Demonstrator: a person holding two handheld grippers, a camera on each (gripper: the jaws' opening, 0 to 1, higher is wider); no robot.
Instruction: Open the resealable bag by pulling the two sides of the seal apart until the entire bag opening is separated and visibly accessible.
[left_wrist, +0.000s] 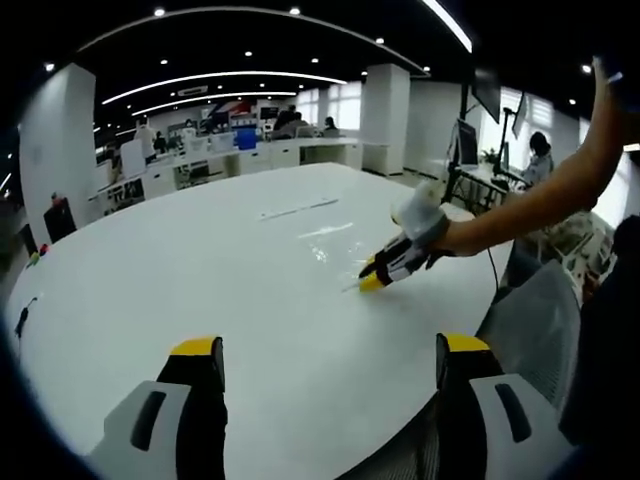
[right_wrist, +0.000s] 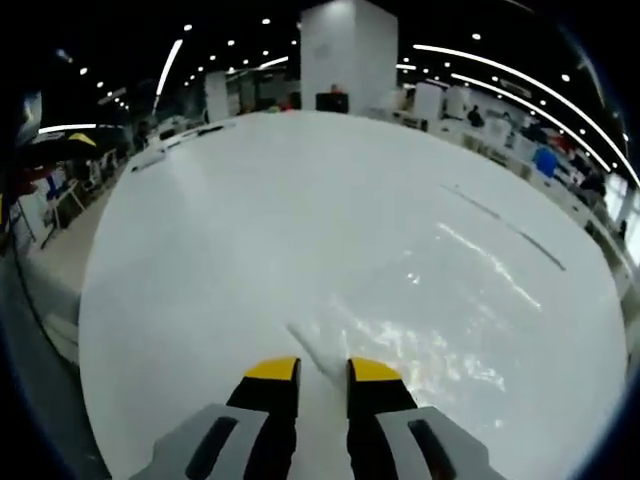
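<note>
Your left hand-held gripper hangs over the near edge of the desk with its yellow-tipped jaws spread wide and nothing between them. To its right, in the left gripper view, your right hand-held gripper reaches in low over the desk, tips at the near edge of the resealable bag. The bag is clear plastic lying flat on the white top, visible mostly as glare.

In the right gripper view, the right hand-held gripper has its jaws drawn close with a slim gap between them, and a corner of the resealable bag runs into that gap. I cannot tell whether the film is actually pinched or only lies between the tips.

The risk here is grabbing both layers of the seal at once, since the film is thin, flat and hard to read against the gloss; pulling would then drag the whole bag across the desk rather than part it. With your left side unengaged, nothing anchors the other lip, so it would likely slide.

The desk is large, rounded, white and shiny. Around it is an open office with strip lights, pillars, workstations and seated people.
</note>
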